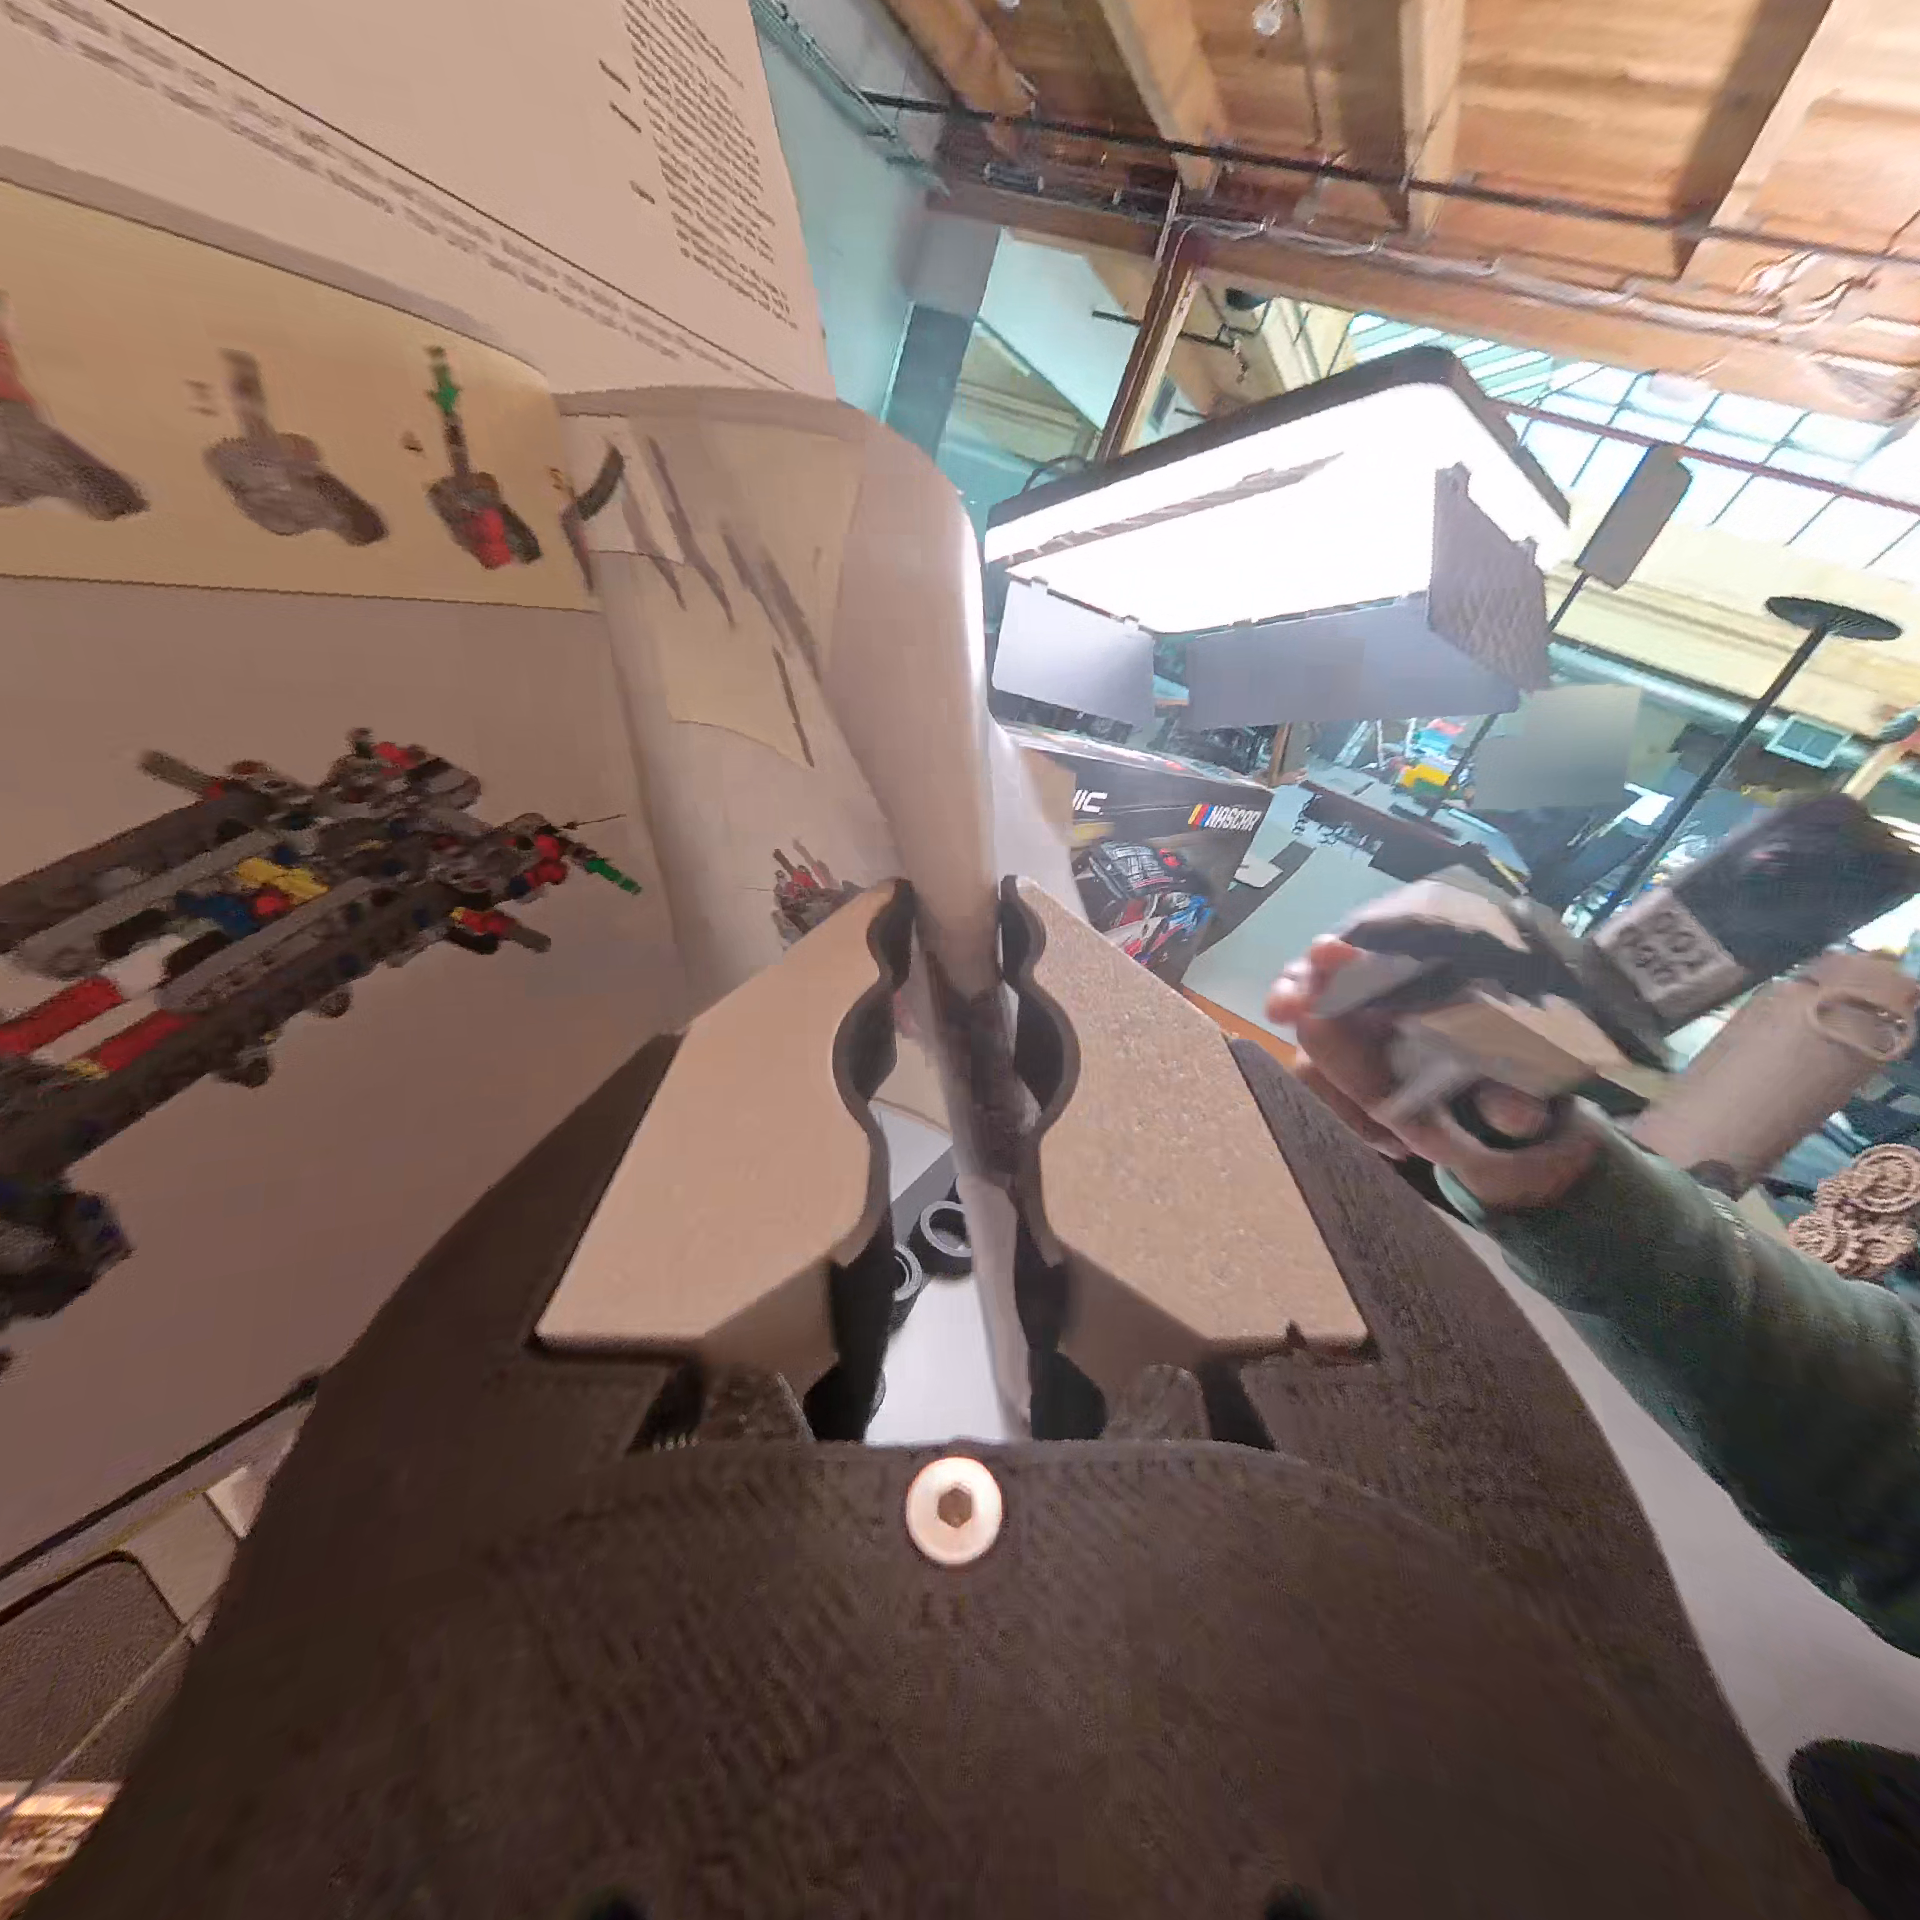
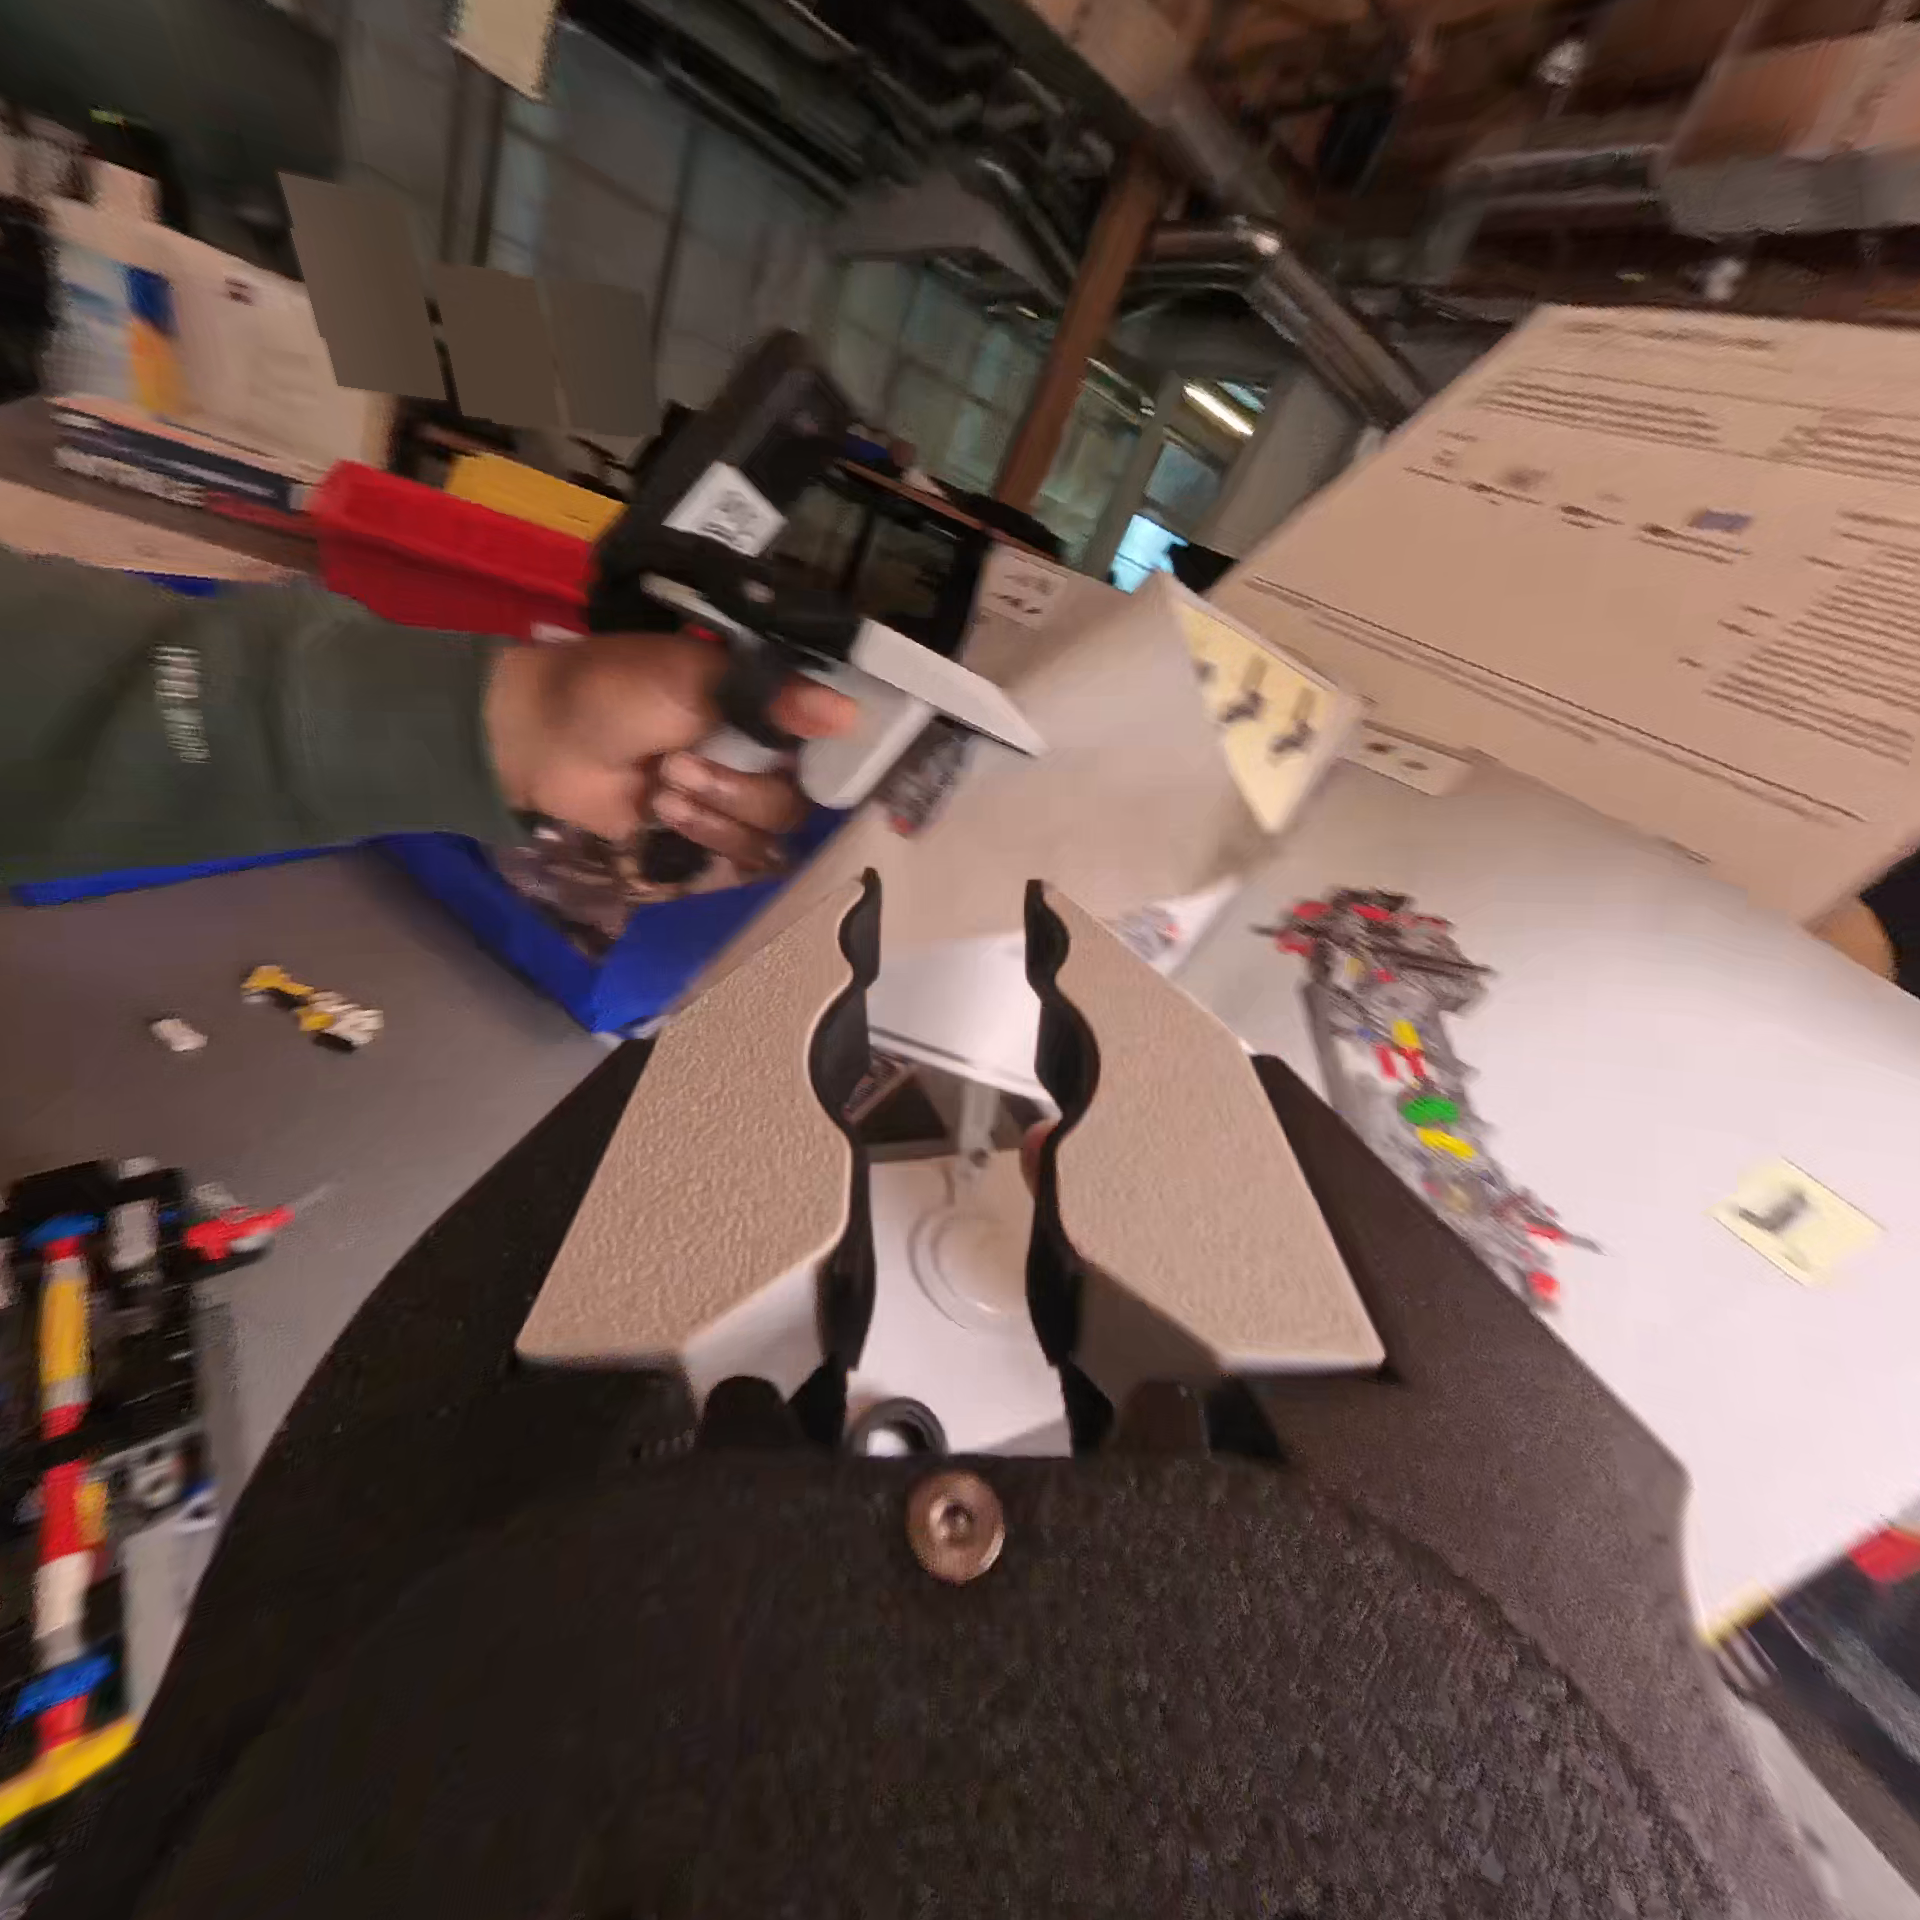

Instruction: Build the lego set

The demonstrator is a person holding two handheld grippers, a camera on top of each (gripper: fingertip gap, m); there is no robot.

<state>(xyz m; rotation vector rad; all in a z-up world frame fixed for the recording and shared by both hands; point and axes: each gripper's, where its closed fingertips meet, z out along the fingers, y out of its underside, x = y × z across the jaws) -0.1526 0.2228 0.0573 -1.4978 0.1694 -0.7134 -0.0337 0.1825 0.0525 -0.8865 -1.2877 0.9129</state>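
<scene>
With a page (image 1: 914,665) of the booklet (image 1: 312,675) pinched between the closed left gripper (image 1: 956,914) and the right gripper (image 2: 951,904) held open and empty, the page is best turned slowly to avoid tearing.

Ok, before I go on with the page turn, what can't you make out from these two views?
- Left wrist view: the lifted page in the left gripper hides the table behind it; booklet pictures are blurred.
- Right wrist view: partly built model is cut off by the left edge and smeared.
- Small loose pieces: too blurred to identify.
- Right gripper: open, holding nothing.
</scene>
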